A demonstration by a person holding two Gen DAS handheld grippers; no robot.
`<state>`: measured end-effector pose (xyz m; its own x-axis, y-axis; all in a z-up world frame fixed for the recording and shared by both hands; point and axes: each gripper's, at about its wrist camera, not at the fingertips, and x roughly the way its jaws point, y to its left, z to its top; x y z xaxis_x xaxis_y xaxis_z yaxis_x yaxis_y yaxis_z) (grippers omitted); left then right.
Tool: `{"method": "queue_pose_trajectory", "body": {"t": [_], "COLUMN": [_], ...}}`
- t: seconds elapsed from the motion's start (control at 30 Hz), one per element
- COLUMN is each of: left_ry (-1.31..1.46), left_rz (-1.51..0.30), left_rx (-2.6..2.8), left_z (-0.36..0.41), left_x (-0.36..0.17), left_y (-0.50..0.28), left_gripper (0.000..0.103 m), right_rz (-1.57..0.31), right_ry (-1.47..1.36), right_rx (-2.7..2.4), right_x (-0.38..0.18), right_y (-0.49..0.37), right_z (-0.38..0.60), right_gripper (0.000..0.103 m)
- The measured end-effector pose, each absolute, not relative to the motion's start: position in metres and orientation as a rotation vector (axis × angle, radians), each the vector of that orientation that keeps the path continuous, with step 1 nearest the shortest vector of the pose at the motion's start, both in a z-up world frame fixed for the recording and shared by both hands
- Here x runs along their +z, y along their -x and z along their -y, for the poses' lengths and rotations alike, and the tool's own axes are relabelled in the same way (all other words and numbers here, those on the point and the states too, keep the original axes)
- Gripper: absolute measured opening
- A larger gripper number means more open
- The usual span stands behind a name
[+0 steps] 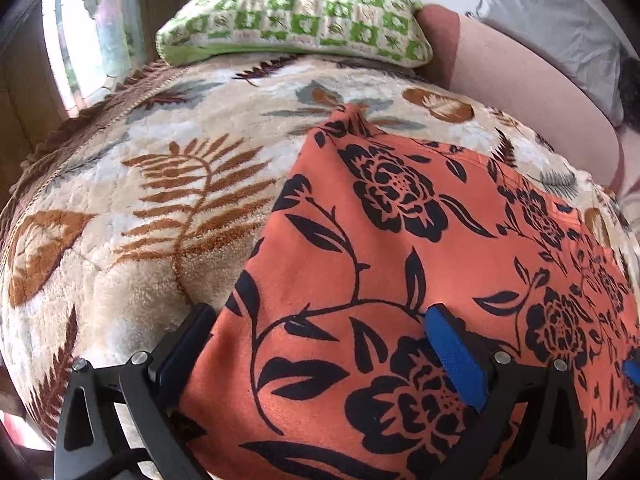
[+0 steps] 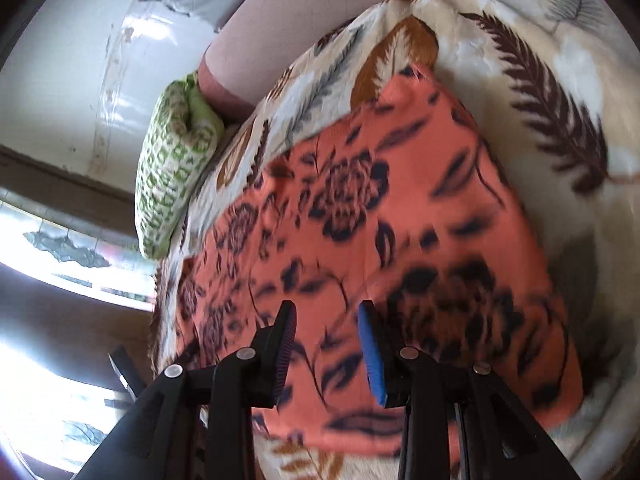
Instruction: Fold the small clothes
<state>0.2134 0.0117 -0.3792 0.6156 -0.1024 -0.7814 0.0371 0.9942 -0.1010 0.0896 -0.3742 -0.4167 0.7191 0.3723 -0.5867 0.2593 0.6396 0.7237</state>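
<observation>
Black fingers with blue pads low in both wrist views, right over the cloth.

Orange garment (image 1: pixel 400 240) printed with black roses, leaves and winding stems; spread mostly flat on the bed, folded edge running straight along its left side in the left wrist view, far corner slightly peaked. Blurred in the right wrist view (image 2: pixel 380 216), same orange and black print, upper corner reaching toward the pink surface behind.

Left hand-held gripper (image 1: pixel 320 344) spread wide, one finger at the garment's left edge over the blanket, the other with its blue pad (image 1: pixel 456 356) above the printed cloth; a stretch of cloth lying between the two, no pinch visible. Contact with the fabric hard to judge.

Right hand-held gripper (image 2: pixel 328 344) partly open, a clear gap between the ribbed pads, nothing clamped; poised above the near part of the garment.

Beneath the garment, plush cream blanket (image 1: pixel 132 208) with brown ferns and grey leaves, covering the bed. Beyond it, green-and-cream checked pillow (image 1: pixel 292 16) at the head. Pink surface (image 1: pixel 520 88) to the side, grey bundle (image 1: pixel 560 20) farther off. Bright window (image 2: pixel 60 248) off the bed's far edge.
</observation>
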Motion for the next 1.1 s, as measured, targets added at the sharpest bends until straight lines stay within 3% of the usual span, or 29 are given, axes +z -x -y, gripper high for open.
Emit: {"method": "queue_pose_trajectory", "body": {"t": [0.33,0.37,0.4,0.43,0.73,0.83,0.97,1.03,1.1], "left_ry": [0.015,-0.017,-0.021,0.005,0.073,0.032,-0.104,-0.14,-0.153], "left_rz": [-0.837,-0.866,-0.909,-0.916,-0.848,-0.808,-0.822,-0.819,-0.804], "left_rx": [-0.105,-0.085,-0.083,-0.091,-0.102,-0.129,-0.087,-0.077,-0.086], "left_z": [-0.01,-0.008,-0.007,-0.01,-0.017,0.001,0.027,0.031,0.032], "left_x": [-0.362,-0.368,-0.376,-0.379,-0.363,-0.357,-0.371,-0.381,-0.383], "left_y": [-0.192,-0.194,-0.198,-0.198,-0.174,-0.164,-0.157,-0.157,-0.156], "left_gripper": [0.103,0.103,0.103,0.103,0.103,0.103,0.103,0.103,0.103], "right_rz": [-0.7,-0.731,-0.762,-0.79,-0.735,-0.719,-0.848,-0.863,-0.88], "right_ry": [-0.949,-0.934,-0.922,-0.908,-0.82,-0.739,-0.657,-0.608,-0.628], "right_rx": [0.143,0.162,0.161,0.154,0.24,0.304,0.337,0.288,0.308], "right_x": [-0.411,-0.414,-0.418,-0.424,-0.409,-0.401,-0.42,-0.424,-0.426], "right_y": [-0.05,-0.054,-0.058,-0.061,-0.078,-0.085,-0.106,-0.108,-0.111], "right_z": [0.373,0.366,0.361,0.356,0.327,0.297,0.261,0.255,0.259], "right_gripper": [0.037,0.042,0.055,0.056,0.057,0.054,0.043,0.031,0.029]}}
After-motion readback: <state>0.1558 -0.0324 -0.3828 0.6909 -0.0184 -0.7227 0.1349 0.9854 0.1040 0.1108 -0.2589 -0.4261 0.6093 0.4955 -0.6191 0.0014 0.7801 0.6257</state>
